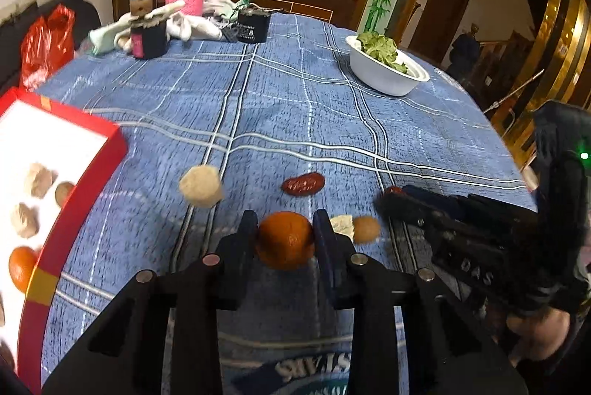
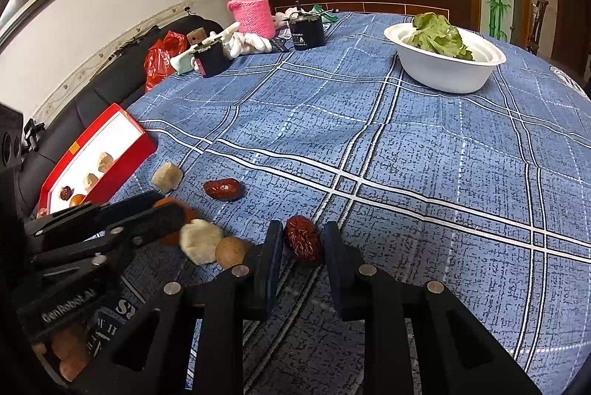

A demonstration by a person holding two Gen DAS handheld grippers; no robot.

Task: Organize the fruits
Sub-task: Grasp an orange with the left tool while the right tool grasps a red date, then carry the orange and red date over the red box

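Fruits: your left hand-held gripper (image 1: 285,240) is pinching the orange (image 1: 285,240)
Right hand-held gripper (image 2: 303,240): you are closing narrowly around the red date (image 2: 303,240) on the counter (image 2: 406,155)

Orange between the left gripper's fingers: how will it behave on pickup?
The orange is round, so it would probably roll on the tablecloth if nudged or dropped. Its skin looks smooth, so it may slip between the flat fingers of the left gripper. It looks firm and probably light.
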